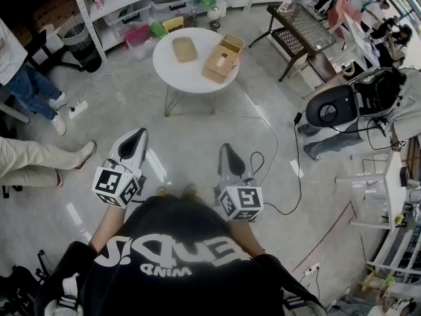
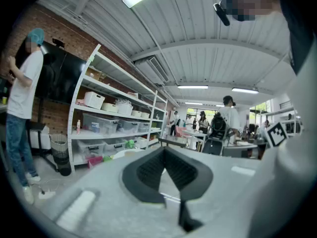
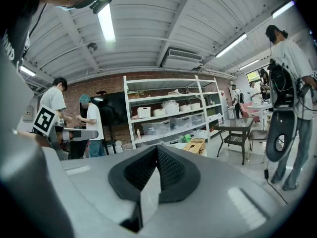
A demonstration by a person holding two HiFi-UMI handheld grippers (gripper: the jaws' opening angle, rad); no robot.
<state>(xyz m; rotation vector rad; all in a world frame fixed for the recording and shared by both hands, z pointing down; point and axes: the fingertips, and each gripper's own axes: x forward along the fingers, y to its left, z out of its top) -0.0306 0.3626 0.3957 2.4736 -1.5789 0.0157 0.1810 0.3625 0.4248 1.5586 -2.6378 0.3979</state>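
Left gripper (image 1: 136, 133) is held low in front of the person, above the floor (image 1: 197, 143). Its jaws point forward to the round white bench (image 1: 191, 74). In the left gripper view, the two black pads of this gripper (image 2: 165, 152) meet at their tips, so it is closed and has nothing between them. Only the floor shows through the narrow gap lower down.

The right gripper (image 1: 227, 149) is beside it at almost the same height, a little nearer to the body. The two grippers are apart from each other. Its own view shows its jaws (image 3: 157, 150) pressed together at the tips in the same way, and it holds nothing.

The bench stands well apart from both grippers, straight ahead of them. On it lies a flat tray (image 1: 185, 49) at the left side. An open wooden box (image 1: 220, 61) is at the right side, and a smaller box (image 1: 232, 43) touches it at the far edge. The right gripper view also shows the wooden box (image 3: 195, 145) beyond the jaws.

Behind the bench is a white shelf (image 1: 131, 8) with plastic bins. To its right stands a dark bench (image 1: 299, 25). A black cable (image 1: 266, 176) lies on the floor near the right gripper. One person (image 1: 26, 84) stands at the left and another person (image 1: 368, 104) at the right.
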